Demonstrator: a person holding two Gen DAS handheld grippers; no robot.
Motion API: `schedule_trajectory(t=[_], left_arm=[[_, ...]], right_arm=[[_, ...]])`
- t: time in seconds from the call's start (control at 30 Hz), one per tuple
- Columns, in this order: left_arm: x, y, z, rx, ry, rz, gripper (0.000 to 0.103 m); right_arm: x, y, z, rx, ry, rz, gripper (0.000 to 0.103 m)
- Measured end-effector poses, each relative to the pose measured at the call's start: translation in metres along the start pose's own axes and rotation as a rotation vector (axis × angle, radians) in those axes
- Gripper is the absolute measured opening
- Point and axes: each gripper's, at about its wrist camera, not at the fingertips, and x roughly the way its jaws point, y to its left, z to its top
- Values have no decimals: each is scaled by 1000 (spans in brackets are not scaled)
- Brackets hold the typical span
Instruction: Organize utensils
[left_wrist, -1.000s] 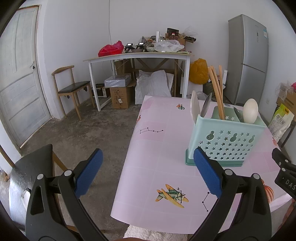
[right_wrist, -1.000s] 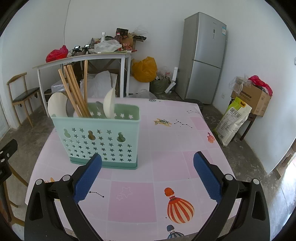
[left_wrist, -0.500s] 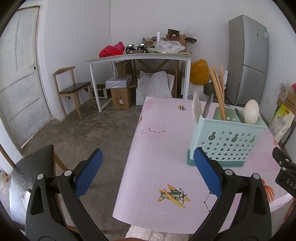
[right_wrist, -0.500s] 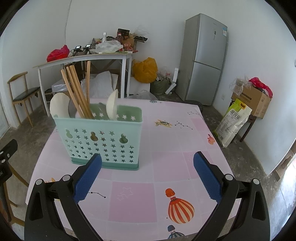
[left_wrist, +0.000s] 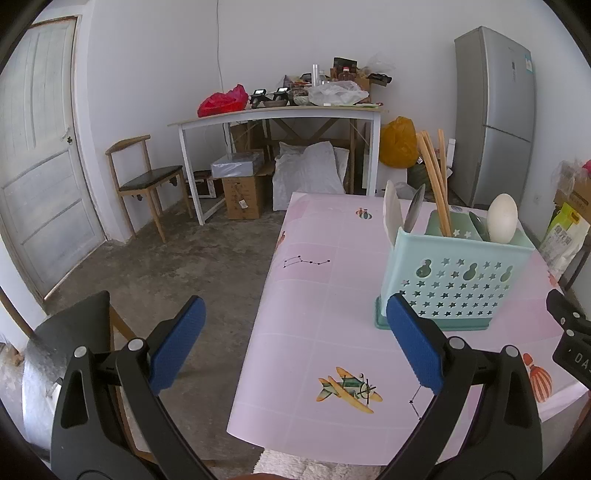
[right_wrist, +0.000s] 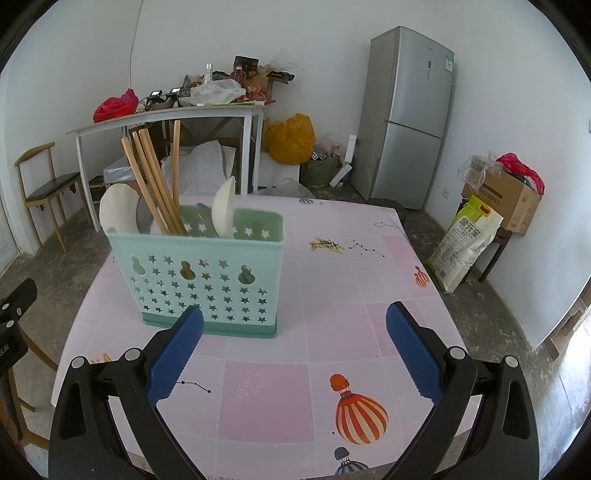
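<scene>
Caddy (right_wrist: 207, 280) upright on table (right_wrist: 332, 325), utensils inside; left gripper (left_wrist: 295, 343) and right gripper (right_wrist: 295, 347) spread, empty

A smooth, matt mint plastic caddy (right_wrist: 207, 280) is seen on a tabletop (right_wrist: 332, 295) covered with smooth, faintly sheened pink printed sheeting. Pale bare wood is shown by the chopsticks (right_wrist: 155, 184). Each gripper's pads (right_wrist: 173, 354) are finely ribbed blue on matt black plastic.

Each hand-held gripper (left (left_wrist: 293, 345), right (right_wrist: 294, 350)) gapes, empty.
</scene>
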Motion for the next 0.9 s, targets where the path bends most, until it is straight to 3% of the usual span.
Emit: schedule_trajectory(t=[0.9], left_arm=[[0, -1, 0, 6, -1, 5, 95]], right_arm=[[0, 1, 0, 1, 0, 4, 96]])
